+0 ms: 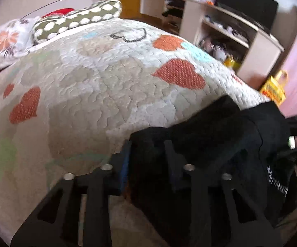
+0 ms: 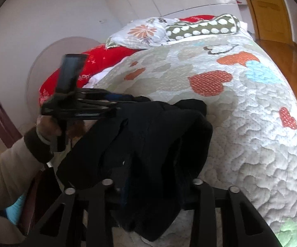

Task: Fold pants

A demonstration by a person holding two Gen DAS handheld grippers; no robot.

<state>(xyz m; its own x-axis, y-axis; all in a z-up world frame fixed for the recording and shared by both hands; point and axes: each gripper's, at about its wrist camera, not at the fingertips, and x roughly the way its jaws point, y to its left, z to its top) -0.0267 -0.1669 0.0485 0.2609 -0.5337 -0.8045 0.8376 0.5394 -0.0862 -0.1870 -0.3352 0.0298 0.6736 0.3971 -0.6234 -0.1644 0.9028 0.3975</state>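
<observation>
Black fabric pants (image 2: 148,140) are held up above quilted heart-print bedspread (image 2: 251,127), bunched btwn both tongs. Left tongs (image 1: 148,150) are clamped on 1 edge; right tongs (image 2: 152,187) are clamped on the opposite edge, w/ cloth draped over.

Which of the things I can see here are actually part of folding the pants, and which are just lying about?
Part of the job: black pants; left gripper and right gripper, both clamped on the fabric; quilted bedspread they work over.

Just lying about: polka-dot pillow; floral pillow; red blanket; shelf unit; yellow bag.
</observation>
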